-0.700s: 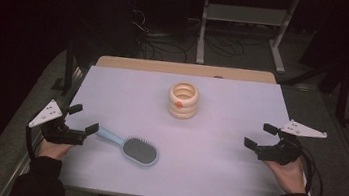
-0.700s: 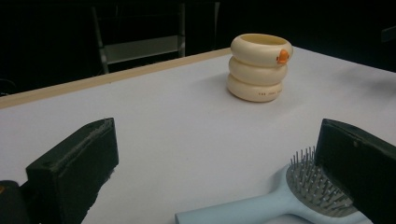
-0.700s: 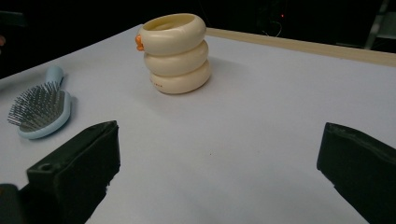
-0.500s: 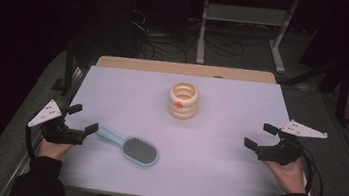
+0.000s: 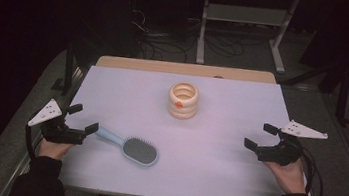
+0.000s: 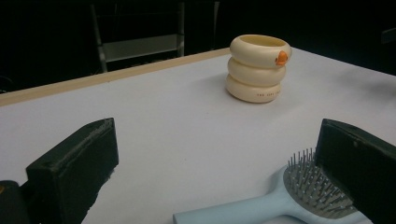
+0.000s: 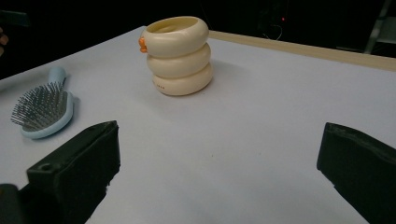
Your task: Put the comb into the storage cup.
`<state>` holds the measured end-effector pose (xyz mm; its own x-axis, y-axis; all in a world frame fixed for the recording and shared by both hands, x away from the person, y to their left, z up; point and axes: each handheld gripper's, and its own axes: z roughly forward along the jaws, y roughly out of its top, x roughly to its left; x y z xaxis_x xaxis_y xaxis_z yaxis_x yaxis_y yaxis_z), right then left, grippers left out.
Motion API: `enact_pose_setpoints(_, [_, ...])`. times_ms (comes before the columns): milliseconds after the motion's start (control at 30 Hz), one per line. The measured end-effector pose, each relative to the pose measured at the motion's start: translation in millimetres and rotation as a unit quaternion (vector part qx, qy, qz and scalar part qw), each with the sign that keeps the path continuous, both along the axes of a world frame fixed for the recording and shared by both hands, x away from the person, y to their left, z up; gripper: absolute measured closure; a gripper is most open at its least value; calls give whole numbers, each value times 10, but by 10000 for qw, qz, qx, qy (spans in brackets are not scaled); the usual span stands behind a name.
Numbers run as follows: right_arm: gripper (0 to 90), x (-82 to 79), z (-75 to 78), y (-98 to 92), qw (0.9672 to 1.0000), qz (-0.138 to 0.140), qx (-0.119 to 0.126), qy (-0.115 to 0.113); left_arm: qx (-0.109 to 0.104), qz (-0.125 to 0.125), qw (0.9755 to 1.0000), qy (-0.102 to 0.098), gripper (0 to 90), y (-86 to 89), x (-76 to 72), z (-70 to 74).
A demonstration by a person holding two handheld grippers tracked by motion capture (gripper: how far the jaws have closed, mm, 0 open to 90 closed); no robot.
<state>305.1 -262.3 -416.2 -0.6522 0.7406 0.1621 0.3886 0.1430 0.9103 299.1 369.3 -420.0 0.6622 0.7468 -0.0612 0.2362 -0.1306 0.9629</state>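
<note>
- The left gripper (image 5: pixel 83 119) is resting at the near left edge of the table (image 5: pixel 232 185) with its jaws spread wide and nothing between them; the right gripper (image 5: pixel 261 137) is sitting at the near right edge, equally released and empty.
- The blue hairbrush (image 5: pixel 132 147) is lying bristles up just right of the left gripper, its handle pointing toward that gripper and nearly touching one jaw tip.
- In the left gripper view the handle (image 6: pixel 243 212) is running low across the near right, and the bristle head (image 6: pixel 317 186) is sitting against the right-hand jaw.
- The cream ringed holder (image 5: pixel 183 100) is standing upright toward the far middle, well apart from both grippers.
- The step in hand looks like taking the brush by its handle. To do it well, the left gripper should be swinging slightly right so the handle is lying square between both jaws, low to the table.
- Closing on the narrow handle, not on the bristles, should be giving a firmer hold.
- The smooth plastic may be sliding away on the table, so a slow, centred squeeze is advisable.
</note>
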Motion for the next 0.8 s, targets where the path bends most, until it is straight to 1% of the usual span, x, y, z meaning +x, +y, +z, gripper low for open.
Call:
enact_pose_setpoints(167, [0,-4,2,1,10000,3,-14,-2,-51,14,10000,-11,0,7,-1,2])
enact_pose_setpoints(367, [0,-9,5,-1,10000,8,2,-22,-50,20,10000,-9,0,5,-3,7])
enact_pose_setpoints(533, [0,-11,7,-1,10000,14,-4,-25,-8,12,10000,5,0,1,9,10])
enact_pose_setpoints(667, [0,-14,5,-1,10000,13,-9,-12,26,-22,10000,1,0,-15,37,42])
enact_pose_setpoints(767, [0,-12,2,2,10000,13,-2,1,113,-7,9999,13,0,-35,64,62])
enact_pose_setpoints(800, [0,-12,2,2,10000,13,-2,1,113,-7,9999,13,0,-35,64,62])
